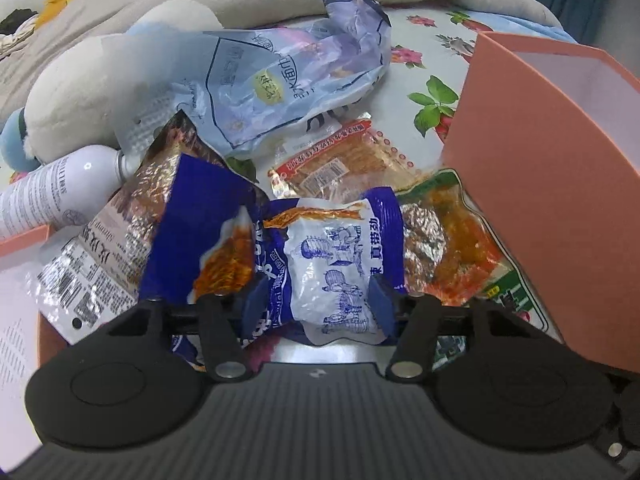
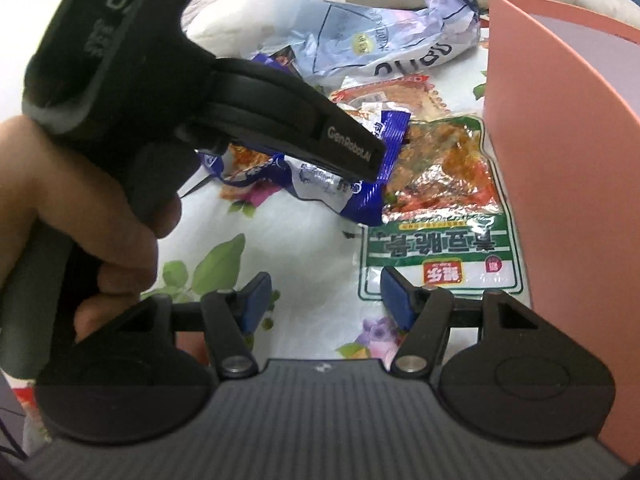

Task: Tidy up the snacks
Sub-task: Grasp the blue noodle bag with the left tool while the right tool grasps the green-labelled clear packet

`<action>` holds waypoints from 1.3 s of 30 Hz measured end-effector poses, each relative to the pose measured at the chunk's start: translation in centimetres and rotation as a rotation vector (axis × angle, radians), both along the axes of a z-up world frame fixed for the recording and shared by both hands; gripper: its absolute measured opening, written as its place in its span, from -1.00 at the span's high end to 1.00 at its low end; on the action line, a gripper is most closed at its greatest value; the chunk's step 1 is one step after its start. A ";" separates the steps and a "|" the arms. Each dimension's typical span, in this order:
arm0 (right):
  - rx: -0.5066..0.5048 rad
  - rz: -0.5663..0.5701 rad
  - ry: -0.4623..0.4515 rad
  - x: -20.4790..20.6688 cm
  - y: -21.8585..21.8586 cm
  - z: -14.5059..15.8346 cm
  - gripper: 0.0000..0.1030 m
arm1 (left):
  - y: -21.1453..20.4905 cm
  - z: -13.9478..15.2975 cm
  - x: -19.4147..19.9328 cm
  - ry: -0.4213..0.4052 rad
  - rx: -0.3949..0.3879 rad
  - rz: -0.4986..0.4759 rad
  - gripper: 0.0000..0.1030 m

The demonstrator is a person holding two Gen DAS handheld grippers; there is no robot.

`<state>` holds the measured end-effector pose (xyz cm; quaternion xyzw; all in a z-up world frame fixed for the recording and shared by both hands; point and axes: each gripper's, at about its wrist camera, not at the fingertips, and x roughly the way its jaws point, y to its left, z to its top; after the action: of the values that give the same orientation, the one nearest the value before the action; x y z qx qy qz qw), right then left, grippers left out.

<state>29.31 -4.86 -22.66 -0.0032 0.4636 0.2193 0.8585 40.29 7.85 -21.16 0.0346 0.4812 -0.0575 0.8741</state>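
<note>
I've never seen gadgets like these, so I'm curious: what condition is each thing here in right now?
Left gripper: closed on the blue-and-white snack packet.
Blue-and-white snack packet: crumpled, pinched between the pads.
Right gripper: open, holding nothing.
Green-edged snack bag: sealed, lying flat beside the box.
Pink box: open, what shows of its inside is bare.
Pale blue bag: crumpled, looks slack.
White bottle: lying on its side.

Crumpled blue-and-white snack packet (image 1: 336,264) lies among snack bags (image 1: 452,240) beside pink box (image 1: 540,184).
</note>
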 end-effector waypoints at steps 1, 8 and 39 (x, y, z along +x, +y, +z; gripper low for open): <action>0.000 0.010 0.001 -0.1 0.0 0.0 -0.22 | 0.1 0.1 -0.3 0.002 -0.002 0.003 -0.12; 0.008 0.026 0.013 -1.2 -0.2 0.2 -0.21 | 1.6 1.3 -4.3 0.006 -0.055 0.083 -0.03; -0.265 -0.302 -0.192 7.0 3.2 -1.4 -0.50 | 8.2 3.8 -12.8 -0.070 -0.247 0.310 0.00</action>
<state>36.33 -1.67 -24.07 -0.0675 0.3999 0.0242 0.9138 27.52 16.05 -17.38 -0.1453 0.4395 0.0206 0.8862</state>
